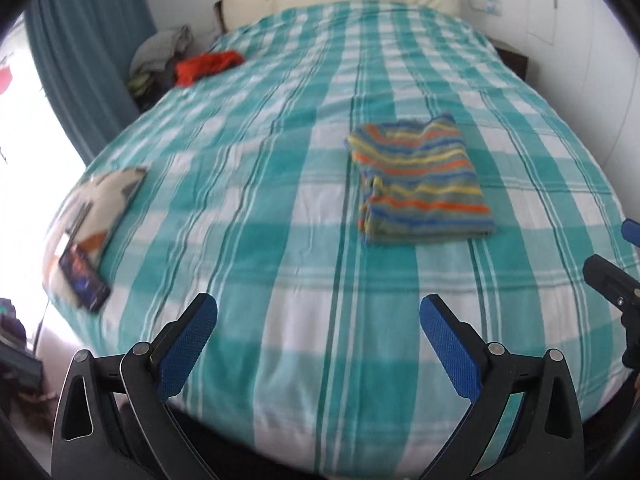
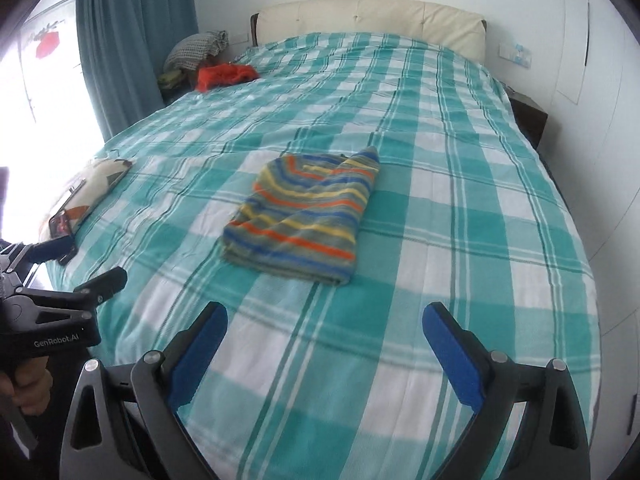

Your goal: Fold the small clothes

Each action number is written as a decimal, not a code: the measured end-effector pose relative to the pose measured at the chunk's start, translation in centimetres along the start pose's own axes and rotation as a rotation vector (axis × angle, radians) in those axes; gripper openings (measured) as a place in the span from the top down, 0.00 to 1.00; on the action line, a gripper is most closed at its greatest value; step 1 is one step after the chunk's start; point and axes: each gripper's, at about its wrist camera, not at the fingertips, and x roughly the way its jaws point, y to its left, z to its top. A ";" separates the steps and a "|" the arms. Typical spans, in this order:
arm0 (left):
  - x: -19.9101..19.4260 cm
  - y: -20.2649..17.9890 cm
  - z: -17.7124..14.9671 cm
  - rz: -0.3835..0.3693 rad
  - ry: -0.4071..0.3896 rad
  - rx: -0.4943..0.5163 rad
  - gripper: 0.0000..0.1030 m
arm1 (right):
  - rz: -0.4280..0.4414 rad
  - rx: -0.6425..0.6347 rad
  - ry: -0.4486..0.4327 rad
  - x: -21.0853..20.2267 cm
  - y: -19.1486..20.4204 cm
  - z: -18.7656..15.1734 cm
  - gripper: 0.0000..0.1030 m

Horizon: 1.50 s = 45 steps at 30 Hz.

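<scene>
While a teal-and-white checked bedspread [image 2: 440, 184] fills most of both views, the folded striped garment [image 2: 304, 216] lies flat on it at mid-frame, apart from both tools. The left gripper [image 1: 318, 312] and right gripper [image 2: 324, 320] stand wide open at the lower edge, holding nothing. A cream headboard [image 2: 372, 20] runs along the top, teal curtains [image 2: 132, 40] hang upper left, and a red cloth [image 2: 226, 74] lies below them.
</scene>
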 end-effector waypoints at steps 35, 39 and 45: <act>-7.1 0.8 -3.2 -0.004 -0.027 -0.042 0.01 | -0.042 -0.053 0.007 -9.5 4.6 -2.1 0.02; -7.2 0.6 -3.1 -0.008 -0.020 -0.039 0.01 | -0.047 -0.049 0.013 -9.4 4.4 -2.3 0.02; -7.8 -0.1 -3.1 -0.009 -0.039 -0.032 0.00 | -0.047 -0.048 0.013 -9.3 4.4 -2.4 0.02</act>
